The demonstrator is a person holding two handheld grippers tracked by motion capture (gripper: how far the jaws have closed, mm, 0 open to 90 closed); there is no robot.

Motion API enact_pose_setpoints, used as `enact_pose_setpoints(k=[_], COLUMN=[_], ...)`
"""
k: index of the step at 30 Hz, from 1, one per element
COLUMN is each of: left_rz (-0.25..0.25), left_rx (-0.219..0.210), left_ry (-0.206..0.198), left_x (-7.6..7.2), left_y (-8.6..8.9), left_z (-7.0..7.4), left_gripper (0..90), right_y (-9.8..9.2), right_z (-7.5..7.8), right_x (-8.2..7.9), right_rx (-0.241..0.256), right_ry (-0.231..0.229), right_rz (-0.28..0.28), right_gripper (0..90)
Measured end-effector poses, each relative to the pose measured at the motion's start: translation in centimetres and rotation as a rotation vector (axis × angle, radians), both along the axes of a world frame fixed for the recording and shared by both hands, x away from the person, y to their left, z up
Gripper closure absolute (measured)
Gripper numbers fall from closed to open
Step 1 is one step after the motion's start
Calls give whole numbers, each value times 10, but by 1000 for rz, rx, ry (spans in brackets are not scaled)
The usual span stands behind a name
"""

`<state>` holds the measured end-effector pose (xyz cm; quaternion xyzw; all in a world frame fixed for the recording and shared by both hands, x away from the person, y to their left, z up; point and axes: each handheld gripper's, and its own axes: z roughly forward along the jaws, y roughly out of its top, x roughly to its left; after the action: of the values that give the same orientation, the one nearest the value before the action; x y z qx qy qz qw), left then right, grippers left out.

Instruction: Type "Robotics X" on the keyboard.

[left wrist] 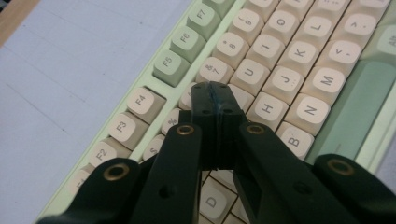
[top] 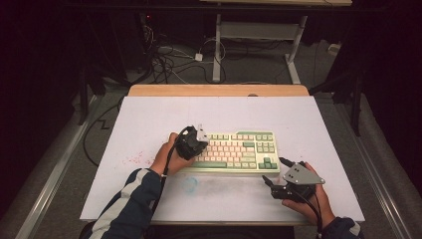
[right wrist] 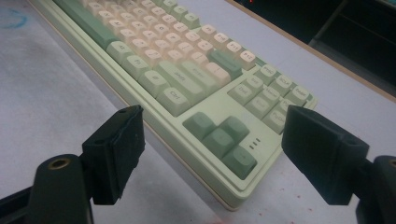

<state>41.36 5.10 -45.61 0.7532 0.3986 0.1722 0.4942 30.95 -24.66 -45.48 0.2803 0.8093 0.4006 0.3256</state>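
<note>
Mechanical keyboard (top: 234,152), pale green case with cream and green keycaps, lies flat on the white counter (top: 149,119). Its long axis runs left-right across the high view, parallel to the counter's near edge; the function row faces away from the person and the spacebar row faces them. It sits right of centre and toward the near half of the counter.

Left hand-held gripper (top: 195,144) is over the keyboard's left end, its hand (top: 171,157) resting at the keyboard's left edge. In the left gripper view its jaws are pressed together with nothing between them, and the tips (left wrist: 215,100) are down among the cream keys near the number row, just beside the 7 key (left wrist: 214,70), with the H key (left wrist: 266,108) on the other side. The F-row keys run along the keyboard's far rim, bare counter beyond.

Right hand-held gripper (top: 276,172) is off the keyboard, just past its near right corner, over bare counter. In the right gripper view its jaws stand wide apart, holding nothing; the arrow key cluster (right wrist: 222,140) and that corner show between them.

Open room: a broad bare stretch of counter beyond the keyboard up to the wooden strip (top: 219,90) at the far edge, and wide space to the keyboard's left. A narrower band lies between the keyboard and the near edge. Faint red specks (top: 134,159) left of the keyboard, a bluish ring mark (top: 189,184) in front of it.
</note>
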Motion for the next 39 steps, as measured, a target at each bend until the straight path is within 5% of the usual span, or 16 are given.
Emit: enact_pose_setpoints(k=[9,13,21,26,39], left_rz=[4,14,14,35,55], left_rx=[-80,-111,-142,-160,-163], left_ry=[-61,-81,-182,-238,-263], left_x=[-6,-11,-31,-42,-66], left_y=[13,17,33,45,74], left_z=[15,19,22,20,11], left_gripper=[795,671,392,299,227], right_y=[0,-1,-2,-2,-2], right_z=[1,2,2,1,4], right_x=[1,1,2,3,4], right_rx=[6,12,23,23,41], right_ry=[8,6,19,22,36], right_rz=[4,3,2,2,0], right_gripper=[217,217,218,218,222])
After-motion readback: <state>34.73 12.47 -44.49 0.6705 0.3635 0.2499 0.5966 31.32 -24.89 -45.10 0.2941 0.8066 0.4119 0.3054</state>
